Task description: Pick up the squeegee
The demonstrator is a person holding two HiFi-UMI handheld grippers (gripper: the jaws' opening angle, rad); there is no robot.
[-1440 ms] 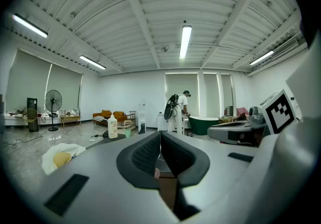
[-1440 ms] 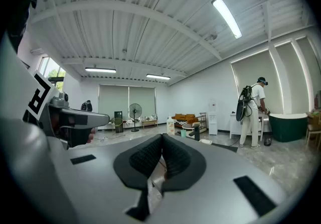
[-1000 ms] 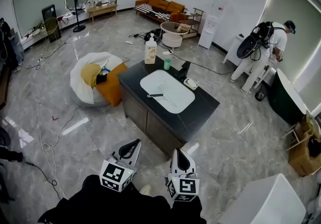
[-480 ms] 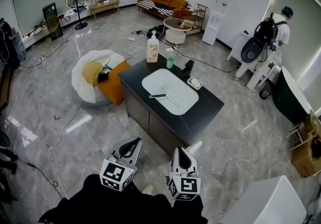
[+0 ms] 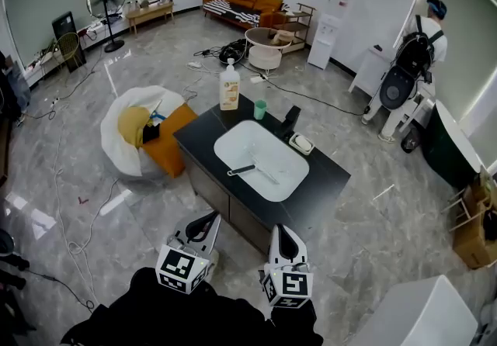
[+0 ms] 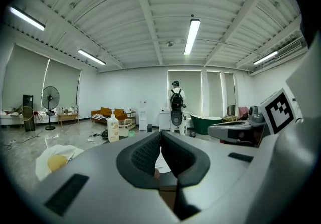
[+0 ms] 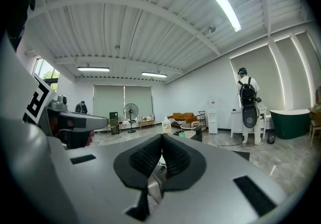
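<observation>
Squeegee (image 5: 250,171): 1 pc. Lies flat in white sink basin (image 5: 272,147) set into top of black desk (image 5: 322,174), approx. mid-basin, nothing else touching it. Long axis runs roughly 9-to-4 o'clock in head view: black handle toward 9, paler blade end toward 4. Blade detail too small to tell.

Left gripper (image 5: 208,220): jaws pressed together, nothing between them (per left gripper view). Held low at 6 o'clock edge of head view, short of desk's near corner.

Right gripper (image 5: 281,232): jaws likewise closed tight on nothing. Sits beside left gripper, not touching it.

Key relation: squeegee at approx. 1 o'clock from L gripper and 11 o'clock from R gripper. Well apart from both, with desk's near edge between. Neither looks clearly nearer. Handle end faces L side, so L gripper judged better placed for a handle grab. Whichever goes in needs jaws spread first and should come across the handle's axis, not along it.

Also on desk, at 12 to 2 o'clock of basin: soap bottle (image 5: 229,87), green cup (image 5: 259,108), black tap (image 5: 289,118), soap dish (image 5: 300,143). All on far side of basin, so judged no obstruction.
</observation>
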